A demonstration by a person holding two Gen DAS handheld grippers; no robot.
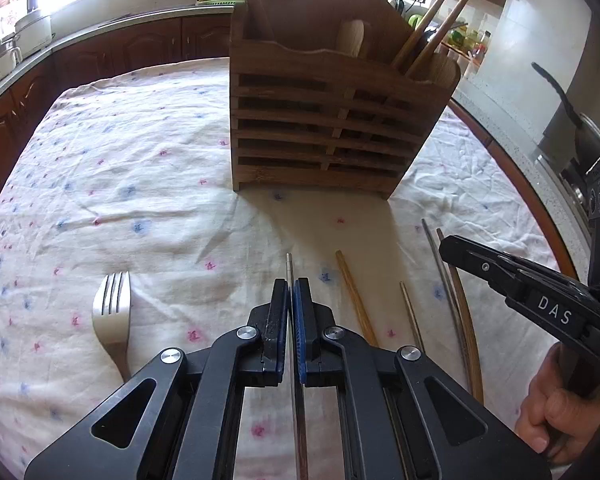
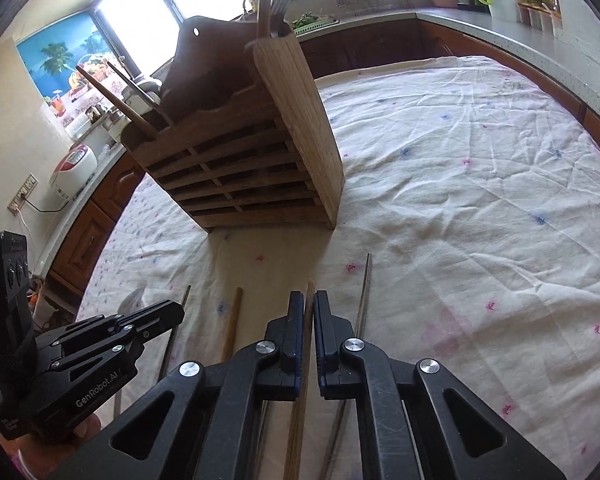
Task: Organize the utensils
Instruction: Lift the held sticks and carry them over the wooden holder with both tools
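Observation:
A slatted wooden utensil holder (image 1: 320,128) (image 2: 244,168) stands on the flowered tablecloth with chopsticks and wooden handles sticking out of it. My left gripper (image 1: 291,292) (image 2: 176,312) is shut on a thin metal chopstick (image 1: 288,260) that points at the holder. My right gripper (image 2: 309,308) (image 1: 446,246) is shut on a wooden chopstick (image 2: 309,286). Between the grippers lies another wooden chopstick (image 1: 354,296) (image 2: 233,320). More metal chopsticks (image 1: 410,312) (image 2: 365,292) lie on the cloth nearby. A steel fork (image 1: 112,312) rests left of the left gripper.
The round table's cloth (image 1: 140,160) is wrinkled. Dark wooden cabinets and a grey counter ring the table. Pots (image 1: 32,32) sit on the left counter, a black-handled pan (image 1: 568,120) on the right, and a rice cooker (image 2: 74,168) by the wall. A hand (image 1: 556,412) holds the right gripper.

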